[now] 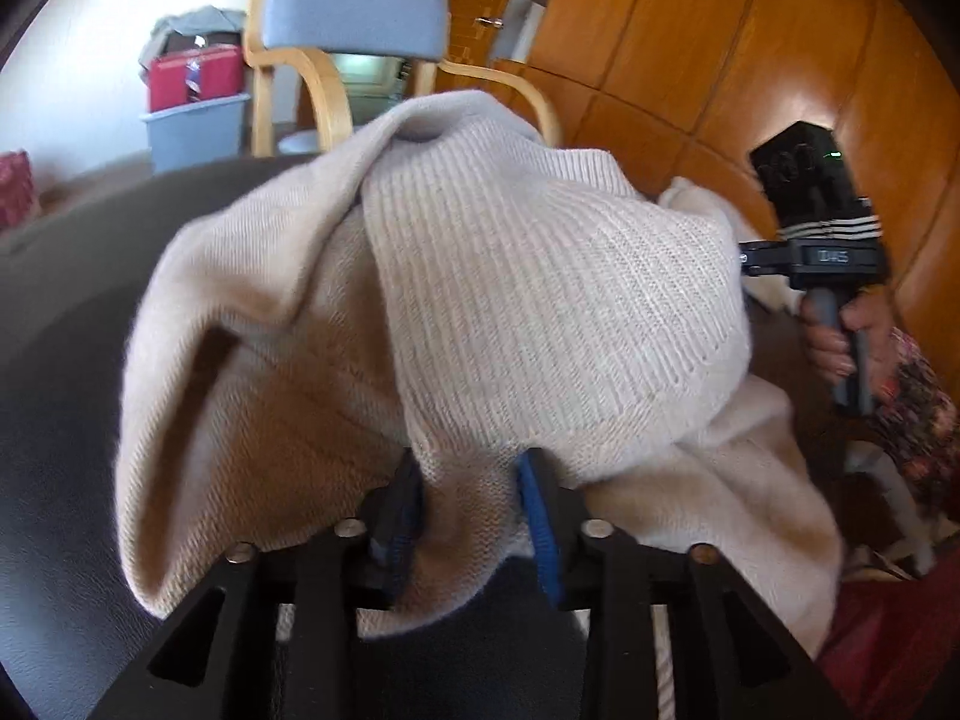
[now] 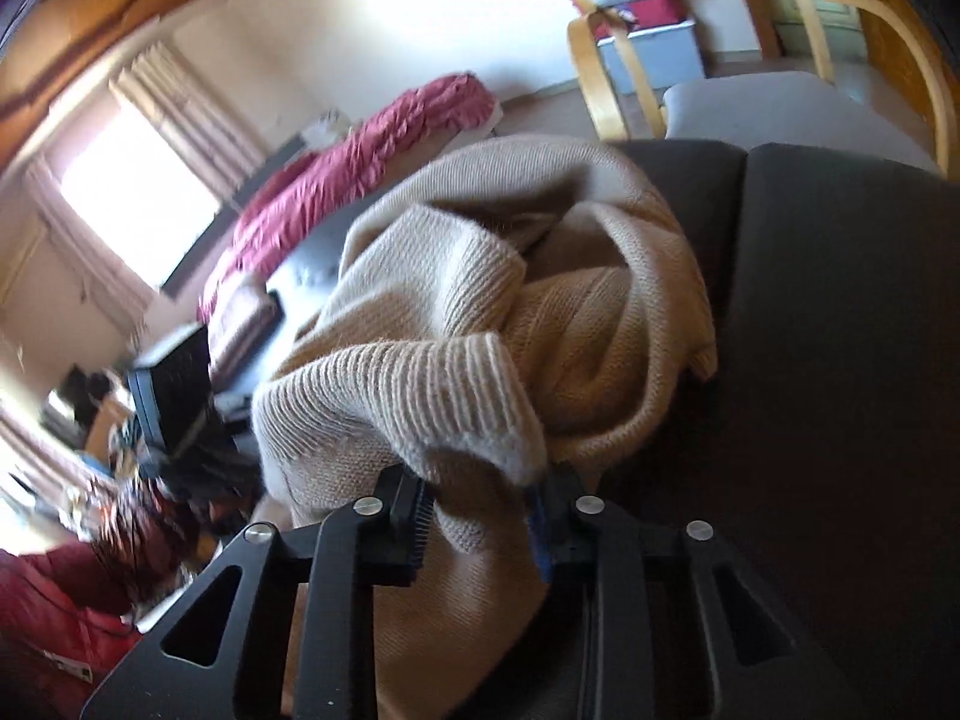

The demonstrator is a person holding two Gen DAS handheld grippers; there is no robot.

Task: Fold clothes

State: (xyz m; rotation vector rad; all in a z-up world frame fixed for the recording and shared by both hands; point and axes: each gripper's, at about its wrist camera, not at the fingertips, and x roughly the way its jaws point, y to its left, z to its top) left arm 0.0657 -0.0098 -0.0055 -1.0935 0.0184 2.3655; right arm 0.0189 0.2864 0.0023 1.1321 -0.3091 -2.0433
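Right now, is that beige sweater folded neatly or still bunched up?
Bunched up: the beige sweater lies in loose, crumpled heaps on the dark seat.

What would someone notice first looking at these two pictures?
A bunched cream ribbed-knit sweater fills the middle of both views, heaped on a dark leather seat. Both the left gripper and the right gripper are clamped on its folds. Behind stands a bentwood armchair with a blue-grey cushion.

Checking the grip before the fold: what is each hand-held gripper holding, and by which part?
Both hold the beige sweater. The left hand-held gripper pinches a ribbed edge; the right hand-held gripper pinches a ribbed cuff or hem.
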